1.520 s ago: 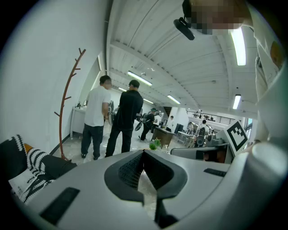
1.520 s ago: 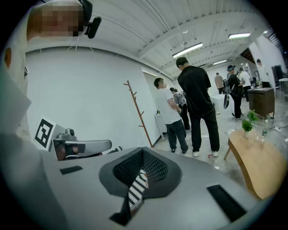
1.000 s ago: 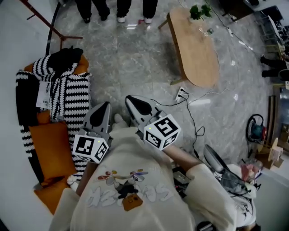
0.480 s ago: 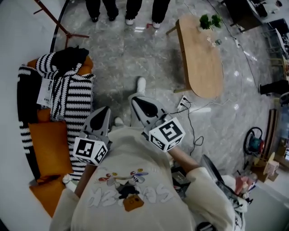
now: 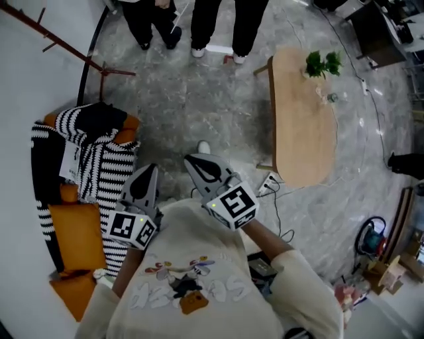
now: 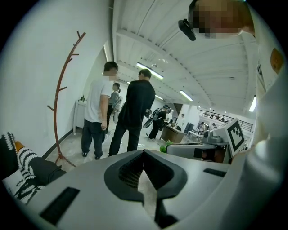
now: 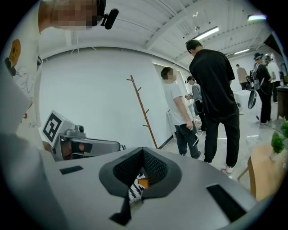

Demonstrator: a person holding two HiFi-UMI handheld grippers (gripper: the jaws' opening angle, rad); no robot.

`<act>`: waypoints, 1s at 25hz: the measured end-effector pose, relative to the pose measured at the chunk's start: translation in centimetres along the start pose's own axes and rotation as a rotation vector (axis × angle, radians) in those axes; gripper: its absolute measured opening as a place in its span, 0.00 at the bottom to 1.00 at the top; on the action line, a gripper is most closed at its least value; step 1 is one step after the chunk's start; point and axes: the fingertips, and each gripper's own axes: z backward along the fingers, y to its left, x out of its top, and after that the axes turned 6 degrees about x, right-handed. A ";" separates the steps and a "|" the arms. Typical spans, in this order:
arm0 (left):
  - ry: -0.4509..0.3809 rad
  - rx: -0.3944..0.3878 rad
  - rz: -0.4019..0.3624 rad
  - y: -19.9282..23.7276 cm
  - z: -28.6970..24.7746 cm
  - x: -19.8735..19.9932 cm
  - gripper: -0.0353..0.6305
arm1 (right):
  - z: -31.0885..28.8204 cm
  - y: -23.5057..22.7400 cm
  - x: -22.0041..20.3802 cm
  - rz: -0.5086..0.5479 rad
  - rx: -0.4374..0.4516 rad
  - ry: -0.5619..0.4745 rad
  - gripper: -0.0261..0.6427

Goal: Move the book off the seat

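Left gripper (image 5: 148, 173) and right gripper (image 5: 195, 162) are held at the chest. Both claws are pinched together and nothing is gripped. Further out, on the orange seat (image 5: 73, 225), a flat white item, probably the book (image 5: 69, 162), is seen against the striped throw (image 5: 99, 173). Throw fabric could be snagged along with it, or the thin edge let slip. Bystanders (image 5: 218, 20) are seen beyond.
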 end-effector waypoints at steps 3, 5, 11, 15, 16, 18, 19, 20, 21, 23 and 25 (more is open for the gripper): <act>0.001 0.046 0.013 -0.6 -3.7 2.2 0.06 | -1.0 -4.4 1.8 -0.044 0.008 0.001 0.05; -0.003 0.080 0.015 -0.1 -5.2 3.4 0.06 | -2.1 -6.6 2.7 -0.067 0.028 -0.002 0.05; 0.007 0.193 0.033 3.6 -5.9 4.5 0.06 | -5.0 -8.4 3.7 -0.037 0.089 0.044 0.05; -0.020 0.262 0.059 4.7 -5.2 5.5 0.06 | -6.2 -8.7 4.7 -0.009 0.139 0.071 0.05; -0.027 0.279 0.063 5.0 -5.0 5.6 0.06 | -6.6 -8.6 5.1 -0.004 0.150 0.069 0.05; -0.043 0.315 0.073 5.4 -4.6 5.6 0.06 | -7.3 -8.1 5.6 0.030 0.181 0.072 0.05; -0.051 0.335 0.082 5.7 -4.4 5.4 0.06 | -7.6 -7.7 5.6 0.053 0.202 0.078 0.05; -0.057 0.356 0.093 5.9 -4.1 5.1 0.06 | -7.9 -7.4 5.5 0.071 0.224 0.088 0.05; -0.059 0.377 0.106 6.1 -3.6 4.8 0.06 | -8.2 -7.0 5.3 0.078 0.245 0.100 0.05; -0.059 0.411 0.131 6.6 -2.7 4.1 0.06 | -8.8 -6.4 5.0 0.080 0.279 0.118 0.05; -0.063 0.434 0.146 7.1 -1.8 3.8 0.06 | -9.9 -5.7 5.0 0.097 0.306 0.127 0.05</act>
